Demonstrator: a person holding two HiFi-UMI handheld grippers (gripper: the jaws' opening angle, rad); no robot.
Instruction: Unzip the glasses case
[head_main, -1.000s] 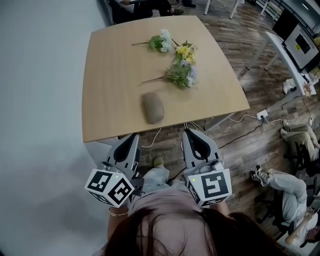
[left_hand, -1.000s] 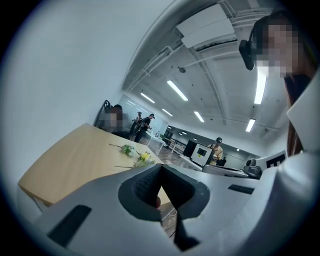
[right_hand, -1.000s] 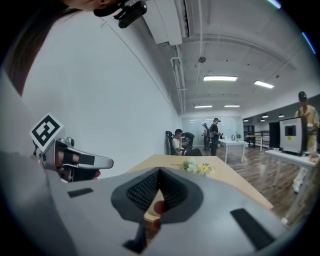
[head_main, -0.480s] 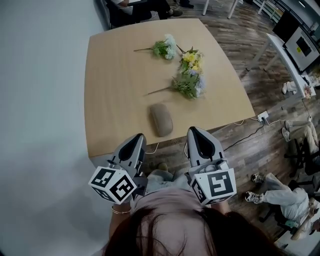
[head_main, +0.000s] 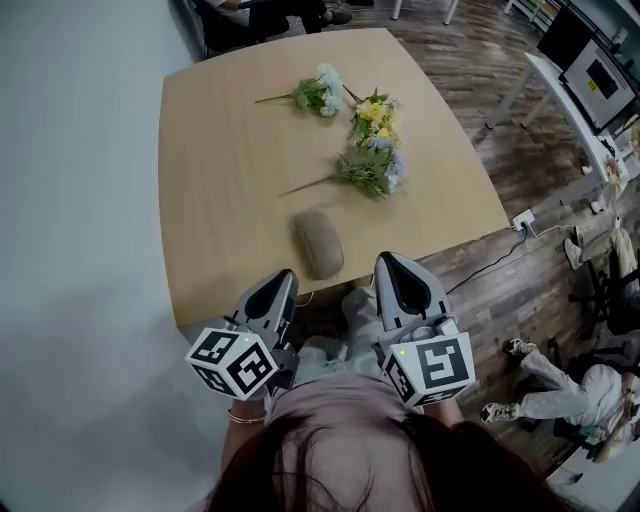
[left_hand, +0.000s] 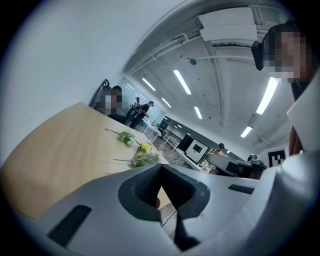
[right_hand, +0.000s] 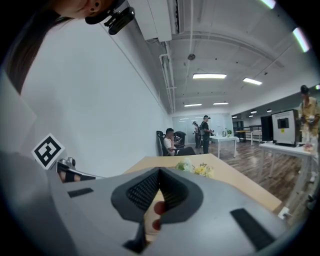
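Note:
A grey-brown oval glasses case lies closed on the light wooden table, near its front edge. My left gripper is at that edge, just left of and below the case, shut and empty. My right gripper is level with it, right of the case, also shut with nothing held. Neither touches the case. In the left gripper view the jaws meet over the table; the case is hidden there. The right gripper view shows its jaws together too.
Several artificial flower sprigs lie across the table's far half. A person sits beyond the far edge. A power strip with its cable lies on the wooden floor at the right, beside someone's legs and a desk with a monitor.
Both grippers have moved forward from below the table's front edge up to it, and now flank the glasses case more closely. Their jaws stay shut.

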